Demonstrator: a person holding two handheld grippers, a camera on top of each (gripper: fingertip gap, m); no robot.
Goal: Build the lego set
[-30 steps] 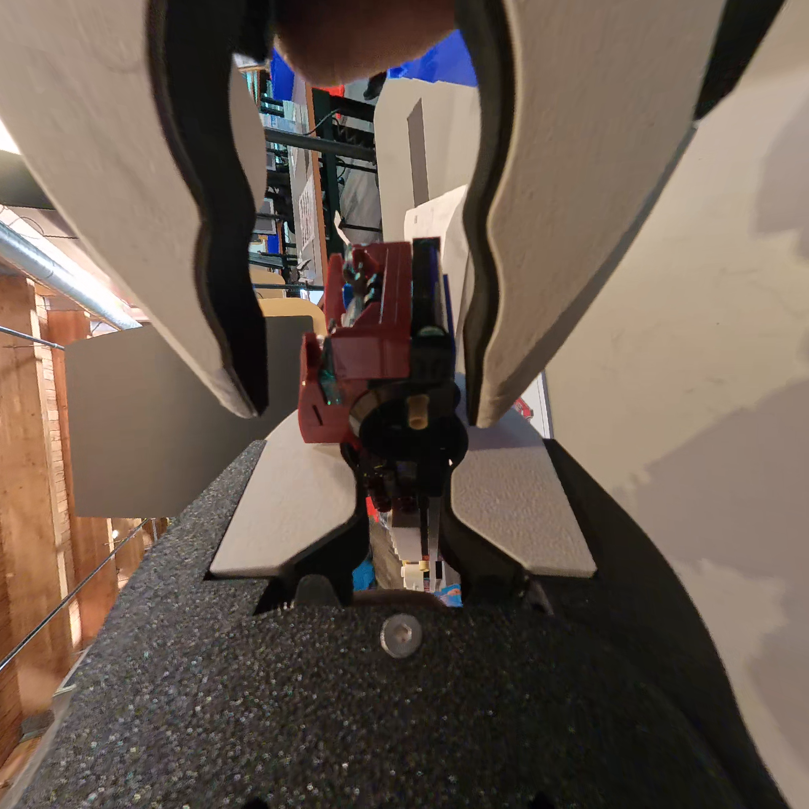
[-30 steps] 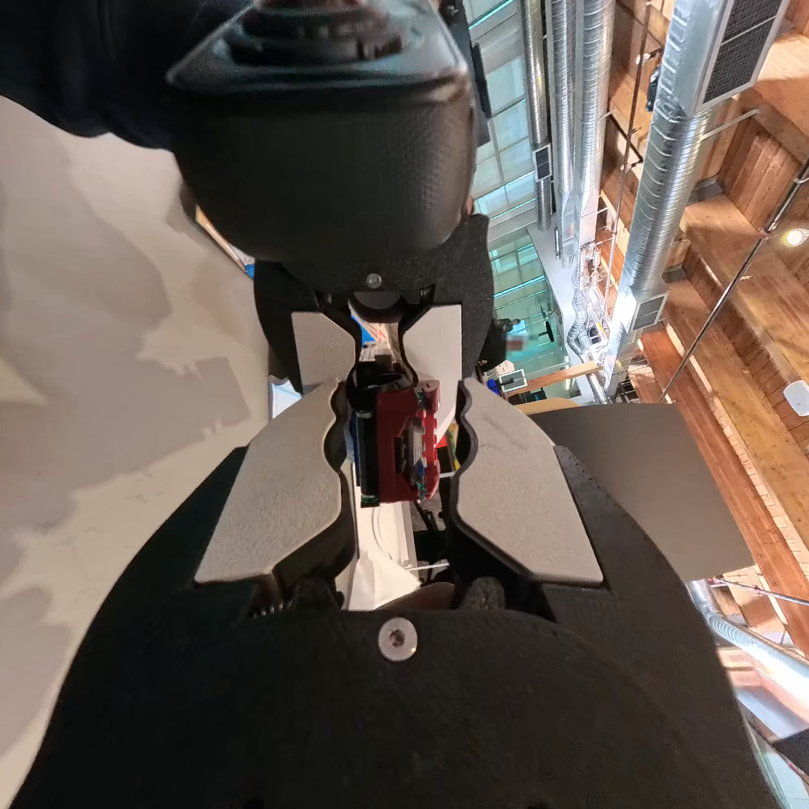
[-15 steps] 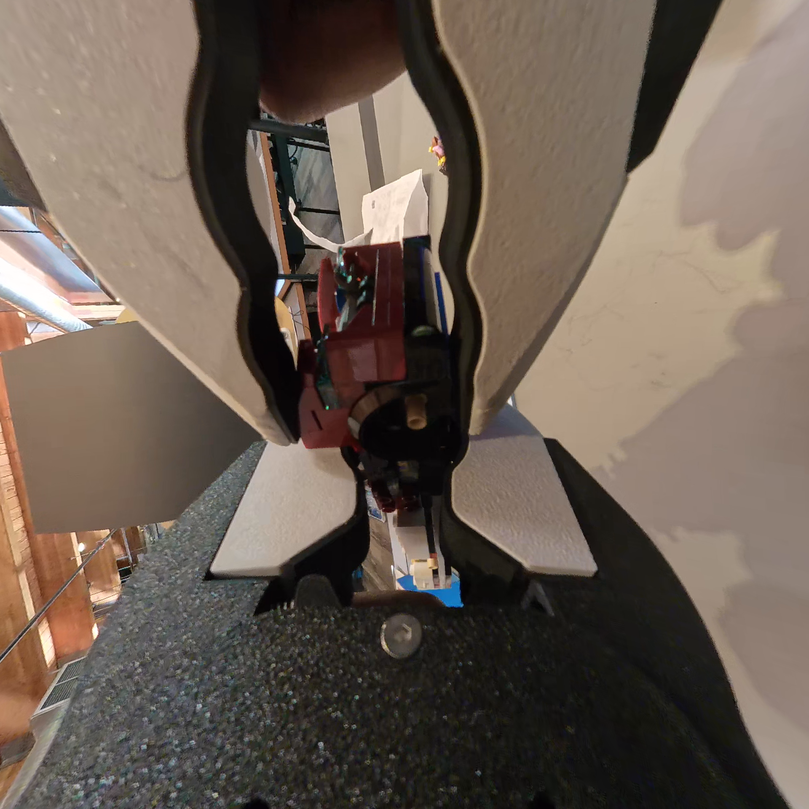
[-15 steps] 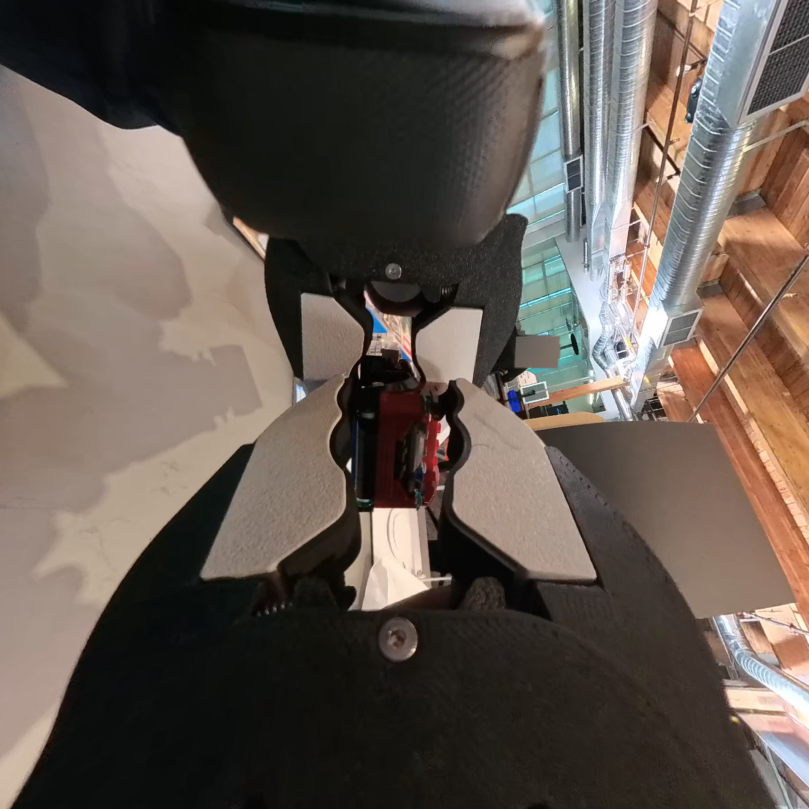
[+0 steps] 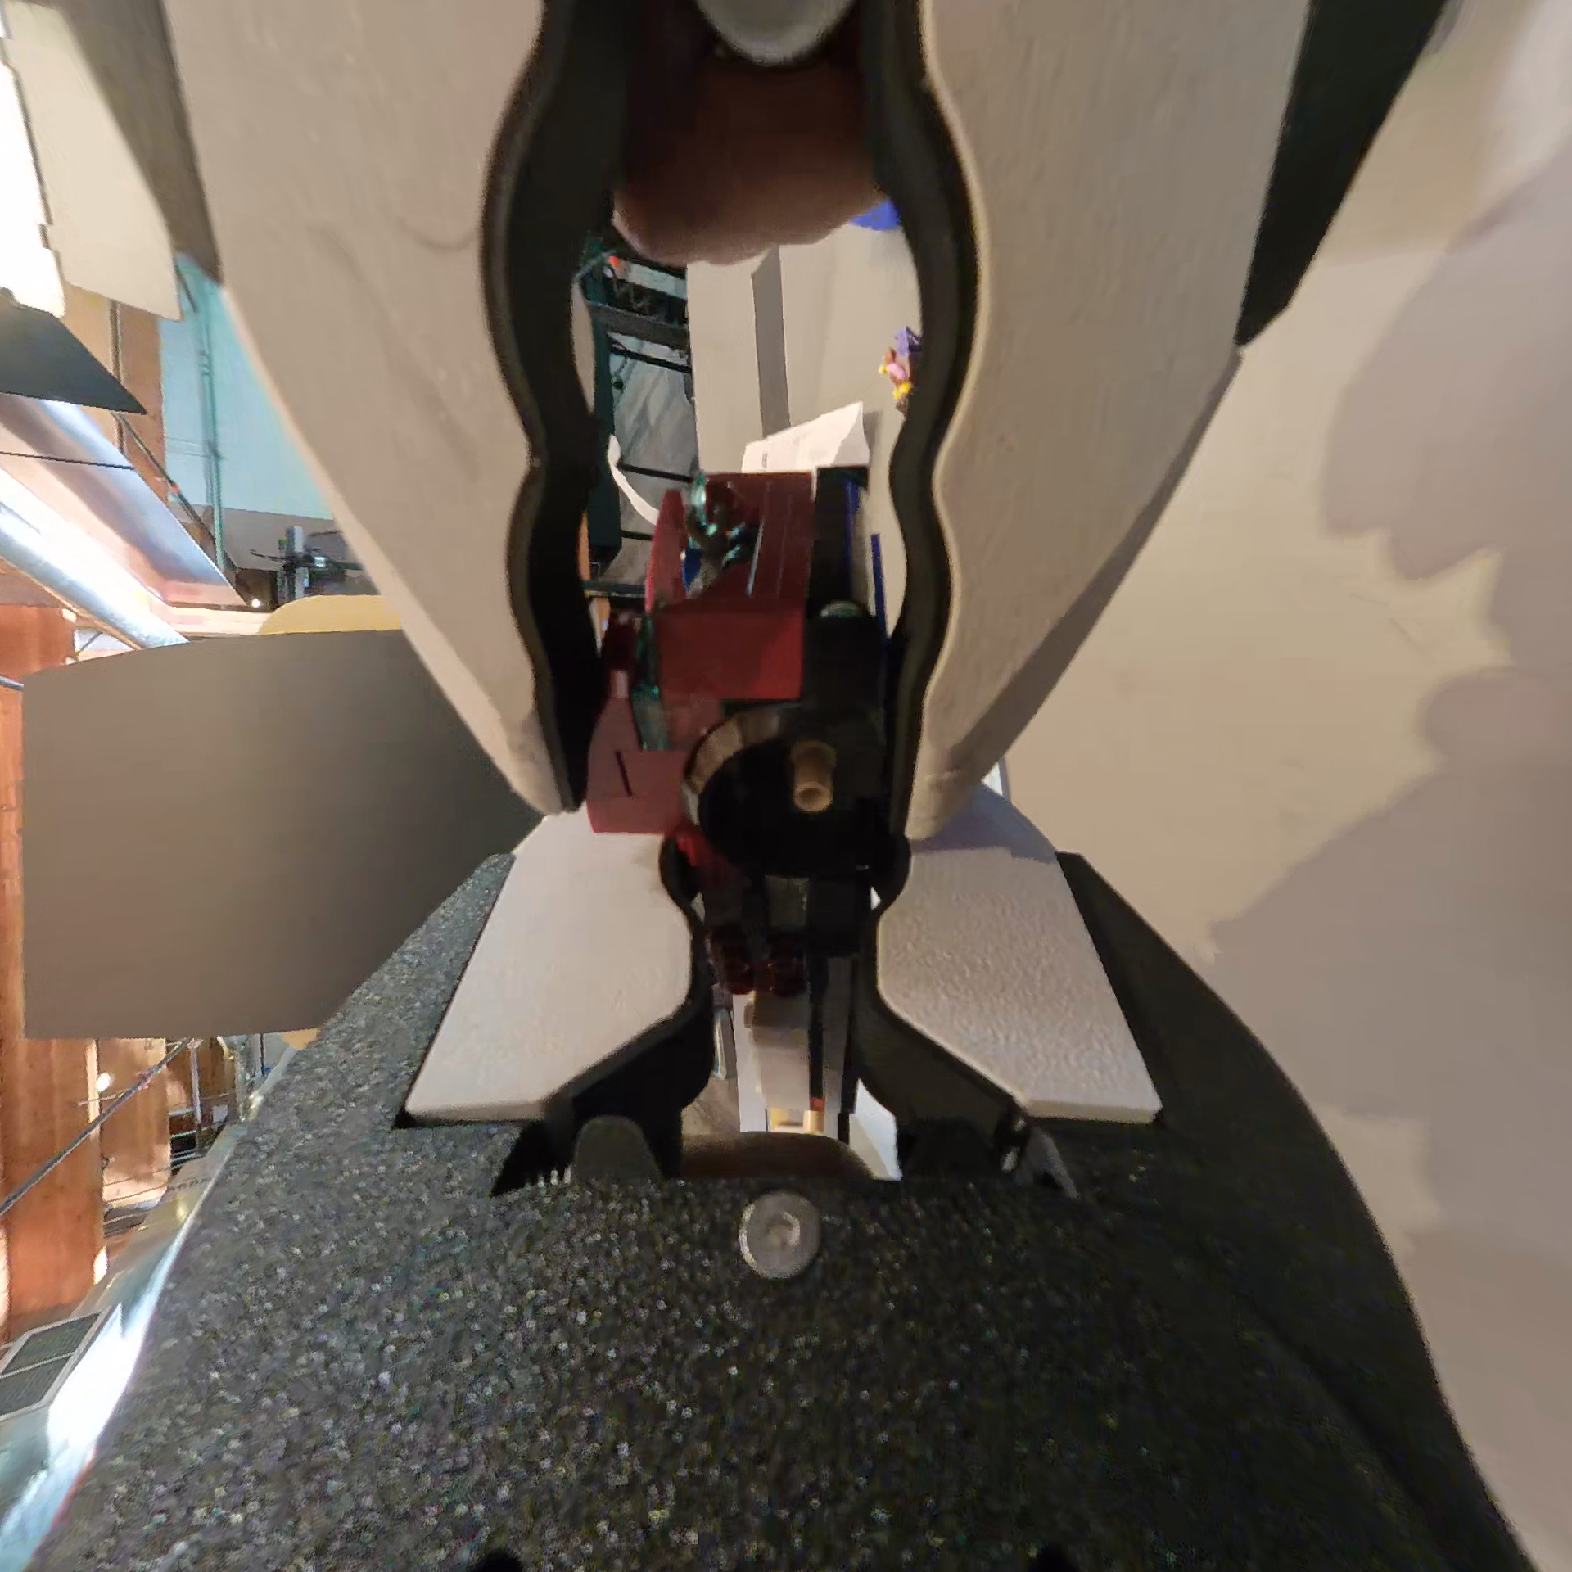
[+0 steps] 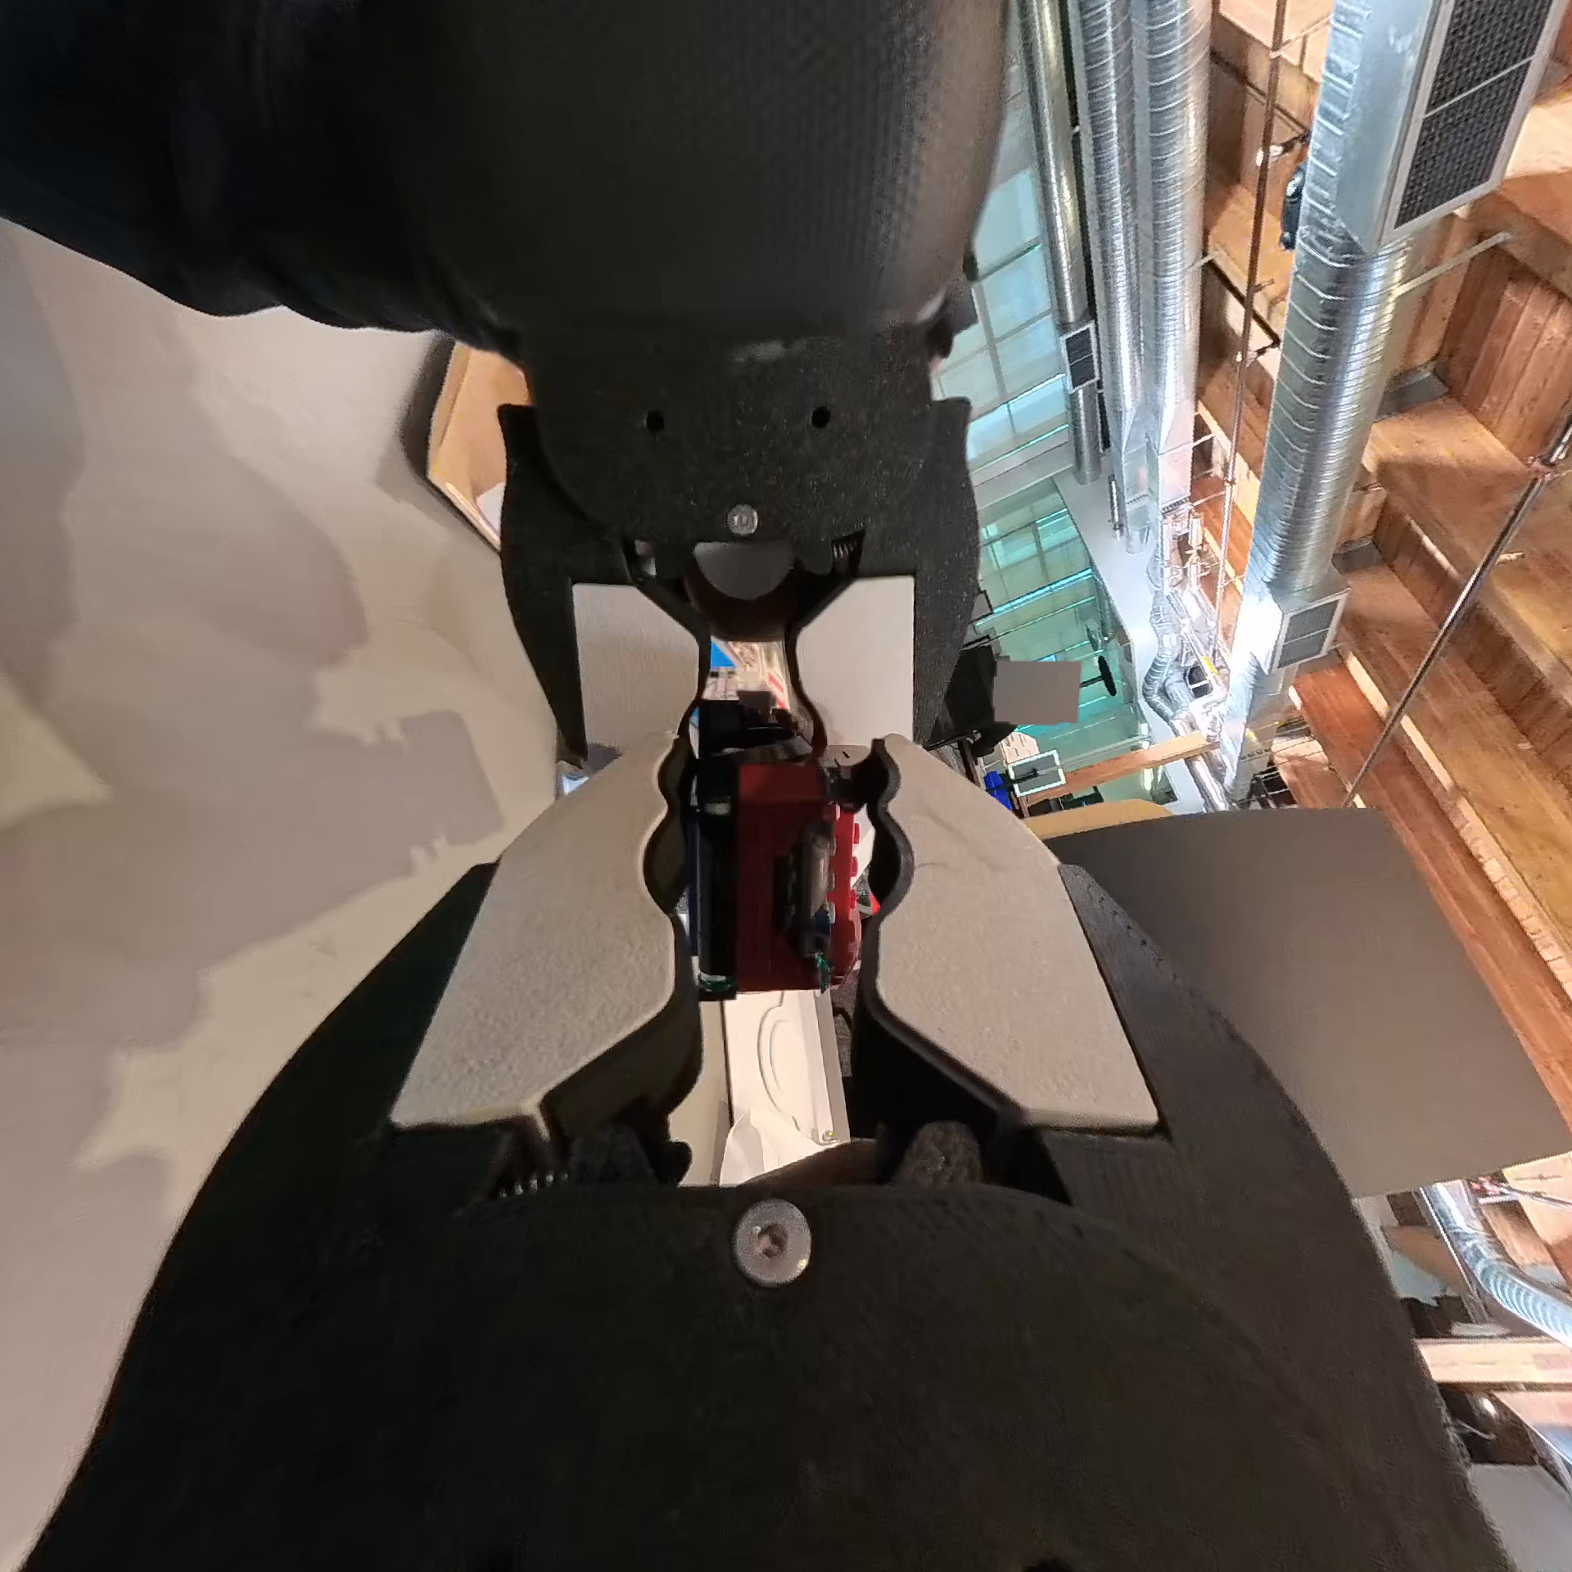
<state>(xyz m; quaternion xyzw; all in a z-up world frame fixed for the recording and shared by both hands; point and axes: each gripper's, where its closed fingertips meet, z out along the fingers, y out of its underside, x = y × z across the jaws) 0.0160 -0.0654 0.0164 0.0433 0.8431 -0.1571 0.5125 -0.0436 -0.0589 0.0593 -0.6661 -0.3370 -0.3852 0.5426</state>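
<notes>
A second ago the right gripper [image 6: 783,859] stood wider, with a gap on one side of the red brick-built toy car [image 6: 778,876]; now its pads bear on both flanks of the car; the left gripper [image 5: 770,885], clamped on the same toy car [image 5: 731,655] from the opposite end, has kept its hold, and the two grippers have drawn closer, tips almost touching.

Around them: a pale wall [image 5: 1276,595] on one side; a dark grey panel [image 6: 1233,978] on the other; silver ducts [image 6: 1327,340] and timber beams beyond; white paper [image 5: 808,442] behind the car; each gripper's black body blocks most of the other's view, so no worktop shows.

The car hangs in the air between the two grippers, turned on its side; dark red body, black chassis, a black wheel [image 5: 791,791] with a tan axle pin facing the left camera, studs along one edge.
</notes>
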